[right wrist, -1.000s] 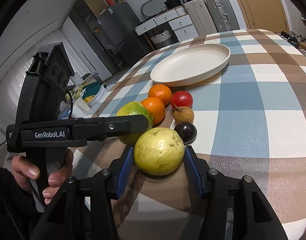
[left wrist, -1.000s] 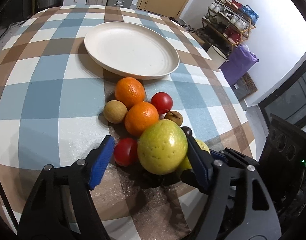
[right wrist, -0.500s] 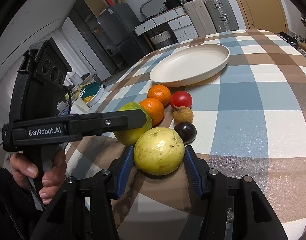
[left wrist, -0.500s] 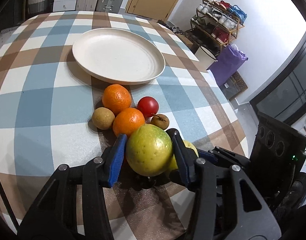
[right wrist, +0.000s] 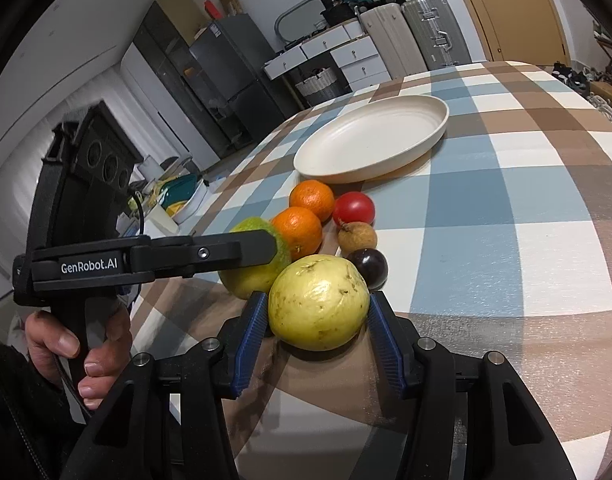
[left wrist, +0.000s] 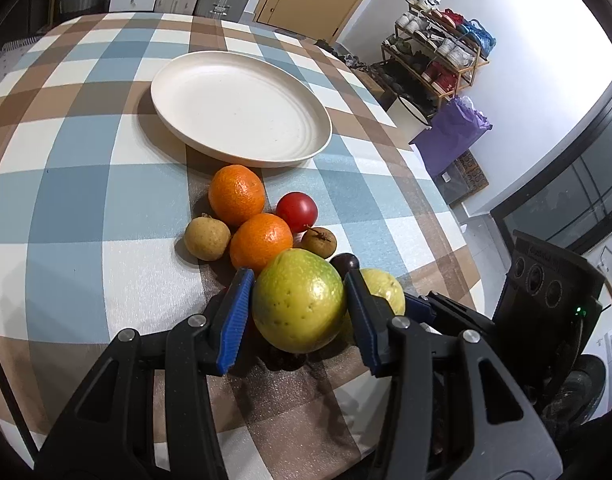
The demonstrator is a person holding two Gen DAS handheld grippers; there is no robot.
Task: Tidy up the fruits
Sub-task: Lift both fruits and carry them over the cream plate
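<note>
Both views are fisheye cameras riding on hand-held grippers, each looking forward and downward along its own fingers at close range over the checked worktop (left wrist: 86,208).

The left wrist view sits low at the near edge, facing across the worktop toward the cream plate (left wrist: 242,108), a yellow door and a shoe rack (left wrist: 437,60) on its right.

The right wrist view looks from the other side toward a fridge (right wrist: 234,80) and suitcases.

They share the fruit cluster, the plate (right wrist: 369,148) and each other's gripper bodies.
</note>
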